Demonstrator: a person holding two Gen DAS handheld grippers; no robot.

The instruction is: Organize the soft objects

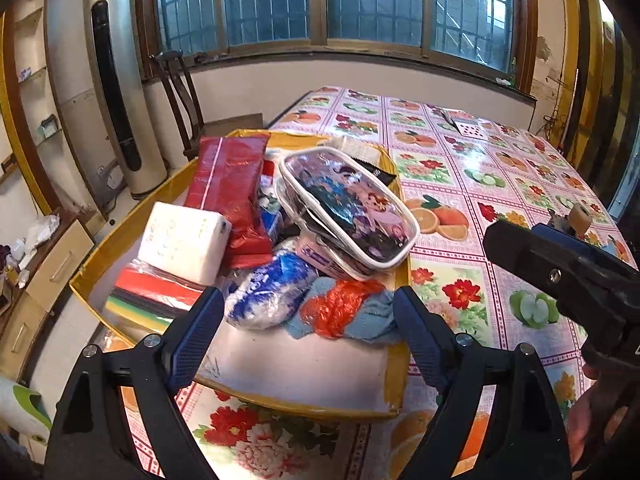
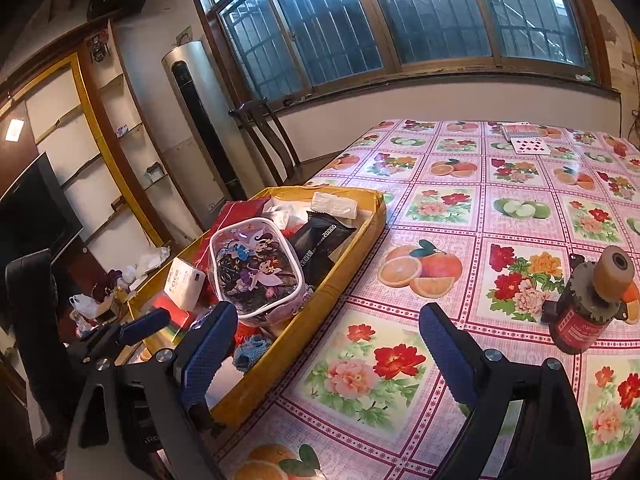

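A shallow yellow cardboard box [image 1: 280,402] at the table's left edge holds soft items. Among them are a clear cartoon pouch [image 1: 352,208], a white tissue pack [image 1: 184,240], a long red packet [image 1: 236,184], a blue-and-white plastic bag [image 1: 272,292], a red mesh bag [image 1: 340,304] on a blue cloth [image 1: 372,320], and coloured felt sheets [image 1: 152,300]. My left gripper [image 1: 308,312] is open just in front of the plastic bag and the mesh bag, holding nothing. My right gripper [image 2: 328,320] is open and empty, straddling the box's right wall [image 2: 320,300]. The pouch [image 2: 256,268] lies ahead of its left finger.
The table wears a fruit-and-flower oilcloth [image 1: 480,200]. A red cylinder with a tan wheel [image 2: 588,304] stands at the right. Playing cards [image 2: 528,140] lie at the far end. A wooden chair [image 2: 272,148] and a tower air conditioner [image 2: 200,120] stand beyond the box.
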